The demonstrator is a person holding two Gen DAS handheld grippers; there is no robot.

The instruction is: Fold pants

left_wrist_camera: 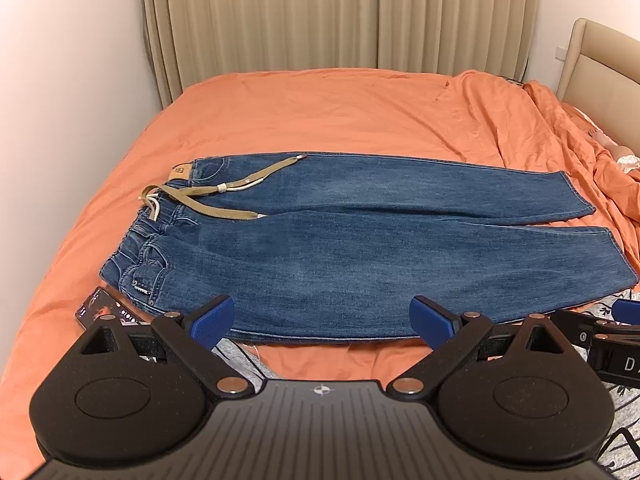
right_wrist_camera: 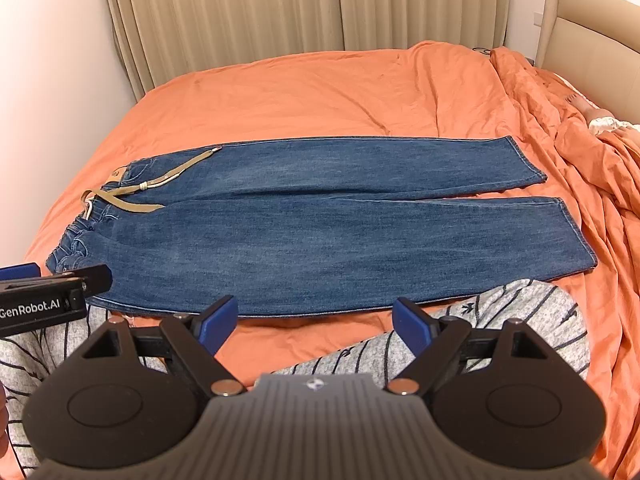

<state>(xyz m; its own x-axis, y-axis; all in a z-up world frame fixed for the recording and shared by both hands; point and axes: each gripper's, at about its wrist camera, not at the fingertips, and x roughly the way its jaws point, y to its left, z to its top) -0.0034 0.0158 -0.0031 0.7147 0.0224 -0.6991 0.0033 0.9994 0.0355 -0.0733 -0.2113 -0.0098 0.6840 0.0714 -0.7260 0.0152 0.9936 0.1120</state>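
Observation:
Blue jeans (left_wrist_camera: 340, 248) lie flat across the orange bed, waistband to the left, both legs running right, side by side; they also show in the right wrist view (right_wrist_camera: 320, 224). A khaki belt strap (left_wrist_camera: 224, 196) with white cord lies over the waist. My left gripper (left_wrist_camera: 322, 320) is open and empty, hovering just above the near edge of the jeans. My right gripper (right_wrist_camera: 314, 322) is open and empty, a little short of the near hem edge. The right gripper shows at the right edge of the left view (left_wrist_camera: 616, 316); the left gripper shows at the left edge of the right view (right_wrist_camera: 40, 292).
The orange bedsheet (left_wrist_camera: 320, 112) is wrinkled, with a bunched duvet (right_wrist_camera: 580, 160) on the right. A phone (left_wrist_camera: 102, 308) lies by the waistband. Grey patterned trouser legs (right_wrist_camera: 500, 332) of the person are under the grippers. Beige curtains (left_wrist_camera: 320, 12) and a headboard (right_wrist_camera: 592, 28) stand behind.

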